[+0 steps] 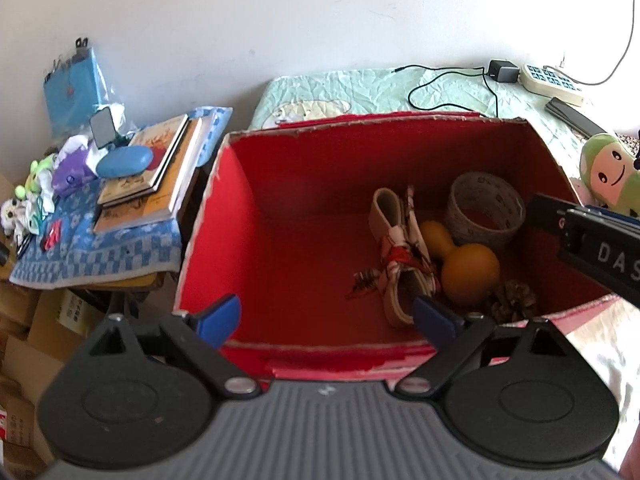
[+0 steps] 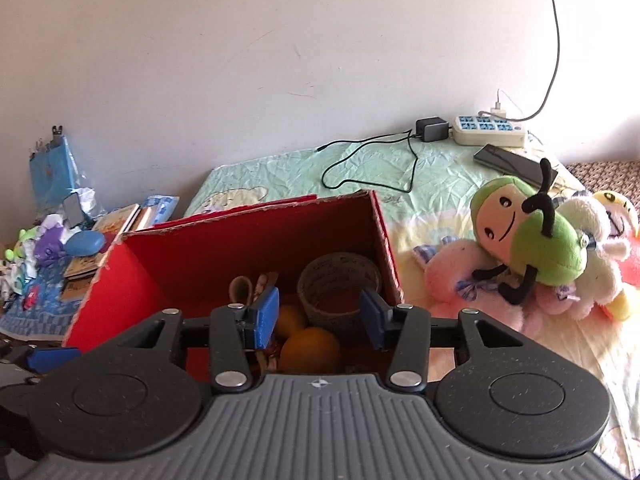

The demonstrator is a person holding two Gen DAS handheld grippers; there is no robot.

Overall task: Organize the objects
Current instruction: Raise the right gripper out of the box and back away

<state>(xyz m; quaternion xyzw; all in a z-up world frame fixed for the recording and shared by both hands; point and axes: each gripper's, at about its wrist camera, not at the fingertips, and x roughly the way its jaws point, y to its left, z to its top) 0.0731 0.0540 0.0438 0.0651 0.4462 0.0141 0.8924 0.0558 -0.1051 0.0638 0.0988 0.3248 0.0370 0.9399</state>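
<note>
A red cardboard box [image 1: 248, 208] [image 2: 132, 280] stands open on the bed. In it lie a tape roll [image 1: 485, 206] [image 2: 338, 284], a yellow gourd [image 1: 468, 266] [image 2: 310, 350], a patterned cloth strap [image 1: 400, 256] and a pine cone [image 1: 514, 300]. My left gripper [image 1: 328, 318] hangs open over the box's near rim, with nothing between its blue pads. My right gripper [image 2: 318, 318] is open above the box's near right side, in front of the tape roll and gourd. The right gripper's body [image 1: 592, 244] shows at the right edge of the left wrist view.
Plush toys [image 2: 532, 240] [image 1: 612, 176] lie on the bed right of the box. A power strip [image 2: 490, 130], charger with cable [image 2: 430, 128] and dark phone [image 2: 516, 164] sit by the wall. Left, a cluttered side table [image 1: 100, 248] holds books [image 1: 152, 168], a blue case [image 1: 124, 162] and small toys.
</note>
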